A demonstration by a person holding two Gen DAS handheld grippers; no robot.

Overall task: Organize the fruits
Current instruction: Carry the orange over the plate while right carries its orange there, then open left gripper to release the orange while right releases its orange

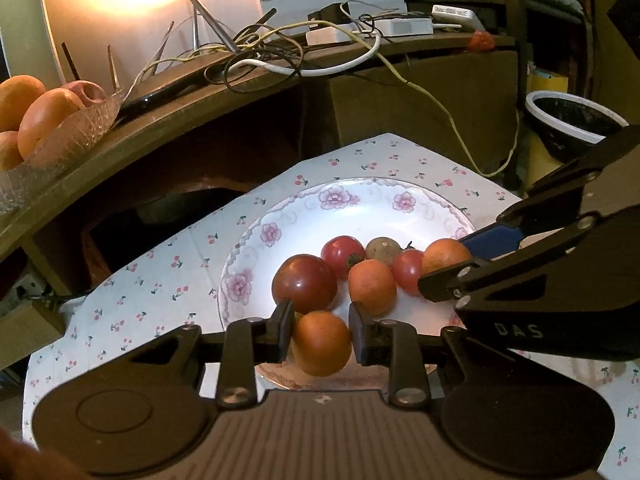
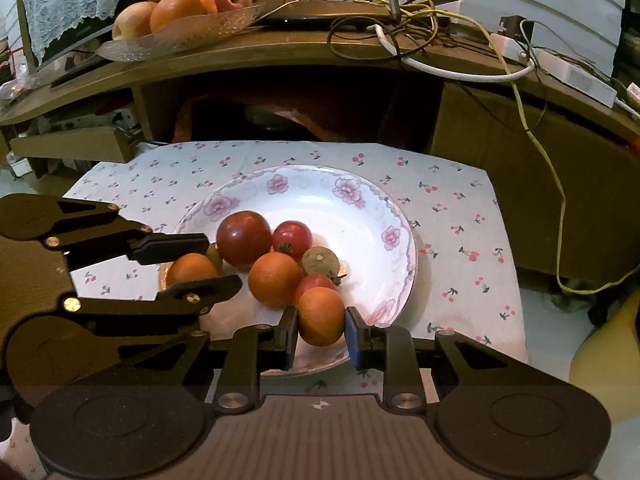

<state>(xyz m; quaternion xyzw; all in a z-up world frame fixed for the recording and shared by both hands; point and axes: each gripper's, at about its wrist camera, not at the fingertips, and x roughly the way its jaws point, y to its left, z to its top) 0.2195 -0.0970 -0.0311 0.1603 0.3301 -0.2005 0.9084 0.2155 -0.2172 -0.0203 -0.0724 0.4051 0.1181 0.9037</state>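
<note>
A: Starting at the far left of the right wrist view, what's up there?

B: A ribbed glass dish (image 2: pixel 176 36) on the curved wooden shelf (image 2: pixel 304 50), heaped with smooth oranges and a red apple. Below it, lower left, the left gripper (image 2: pixel 218 258) comes in from the side, matte black metal, its fingers either side of a small orange fruit (image 2: pixel 191 269) at the plate's left rim.

A: Gripped?

B: In the left wrist view the left gripper (image 1: pixel 320 330) has both pads against that small orange fruit (image 1: pixel 322 342). The jaws are narrowed to its width.

A: And mid-frame?

B: A glossy white plate (image 2: pixel 360 220) with pink flowers, on a cherry-print cloth (image 2: pixel 460 240). It holds round fruit: a big dark red tomato (image 2: pixel 244 238), a mid orange fruit (image 2: pixel 275 279), a dull greenish-brown one (image 2: pixel 321 261) (matte, unlike the rest).

A: The right side?

B: The right gripper (image 2: pixel 322 330), blue-padded, sits closed around a near orange fruit (image 2: pixel 321 316) at the lower centre. Tangled cables (image 2: pixel 420 20) fill the upper right.
</note>
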